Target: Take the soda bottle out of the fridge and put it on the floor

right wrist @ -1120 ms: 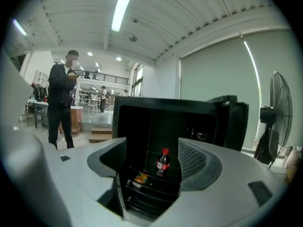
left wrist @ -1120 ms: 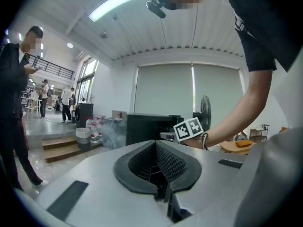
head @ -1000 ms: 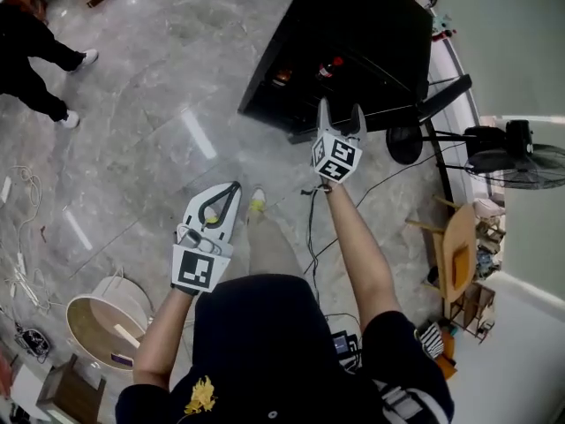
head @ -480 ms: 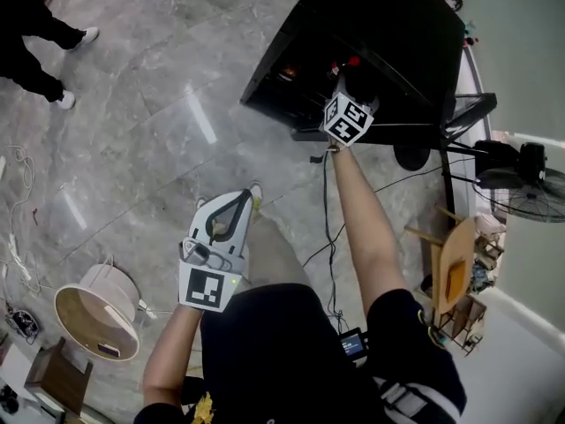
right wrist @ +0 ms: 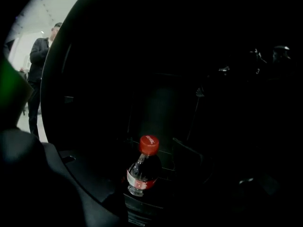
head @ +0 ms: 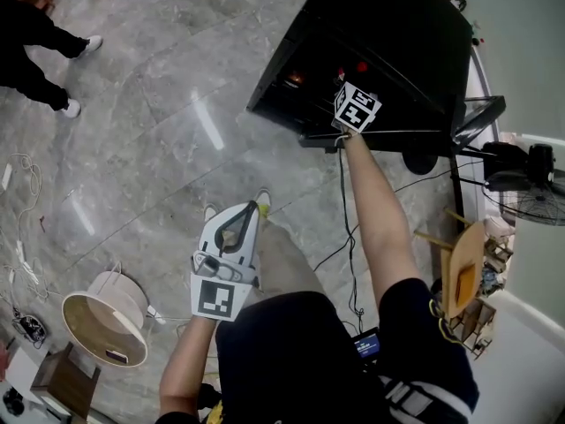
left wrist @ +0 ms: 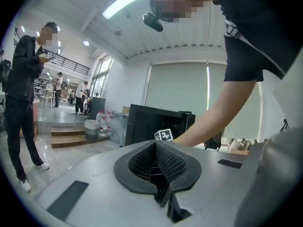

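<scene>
Head view puts the right gripper [head: 356, 104] inside the open black fridge [head: 397, 42], so the step in hand looks like the grasp. Its jaws stand apart around the upright soda bottle [right wrist: 143, 169] on the fridge shelf, and closing on it should come next. The left gripper [head: 251, 208], jaws together, holds nothing.

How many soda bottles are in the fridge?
1 that shows clearly: a red-capped bottle standing inside the fridge, seen in the right gripper view. It is very dark in there, so more may be hidden.
</scene>
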{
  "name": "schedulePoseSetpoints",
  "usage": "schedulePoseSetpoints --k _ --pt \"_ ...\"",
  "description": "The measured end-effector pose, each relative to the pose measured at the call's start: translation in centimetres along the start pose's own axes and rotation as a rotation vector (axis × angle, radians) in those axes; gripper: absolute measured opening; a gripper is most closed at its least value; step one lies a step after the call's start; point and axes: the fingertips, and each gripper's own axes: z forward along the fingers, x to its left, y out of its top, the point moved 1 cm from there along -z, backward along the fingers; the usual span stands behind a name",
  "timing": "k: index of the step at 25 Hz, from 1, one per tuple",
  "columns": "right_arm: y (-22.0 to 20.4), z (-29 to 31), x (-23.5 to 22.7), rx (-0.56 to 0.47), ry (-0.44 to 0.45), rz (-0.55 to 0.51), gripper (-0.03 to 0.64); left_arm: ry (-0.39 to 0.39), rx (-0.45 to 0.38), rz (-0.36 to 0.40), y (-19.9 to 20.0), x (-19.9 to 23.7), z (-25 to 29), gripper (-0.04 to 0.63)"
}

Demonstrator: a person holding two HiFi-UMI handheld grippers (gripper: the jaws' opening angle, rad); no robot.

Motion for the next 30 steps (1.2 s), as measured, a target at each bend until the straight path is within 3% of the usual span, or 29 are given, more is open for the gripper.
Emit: schedulePoseSetpoints --k 5,7,18,23,26,29,30 --pt "0.2 1.0 0.4 0.023 0.029 -0.048 0.203 0.005 0.01 0.015 -0.5 0.0 -0.4 0.018" --pt "0.1 1.0 0.4 0.028 0.027 -0.048 0.172 0.006 0.014 0.018 -0.7 0.0 -0.4 0.018" --pt "0.1 1.3 1.0 0.081 0.097 -0.039 0.138 -0.006 0.018 0.019 -0.9 -0.9 -1.0 0.018" --pt "-0.2 -0.6 0.8 0.05 0.055 -0.055 0.135 -0.008 0.023 0.017 -0.8 -0.6 -1.8 0.018" --pt "0.2 -1.9 1.1 0.037 0.065 -0.073 0.135 0.019 -0.017 -0.055 -0.4 0.3 -2.2 0.018" --pt "1.1 -3.7 1.5 0.018 0.089 -0.1 0.135 -0.019 -0.003 0.034 -0.2 0.7 -2.8 0.018" --pt "1.6 -4.3 1.6 0.011 0.096 -0.112 0.135 -0.023 -0.008 0.032 0.1 0.9 -3.1 0.018"
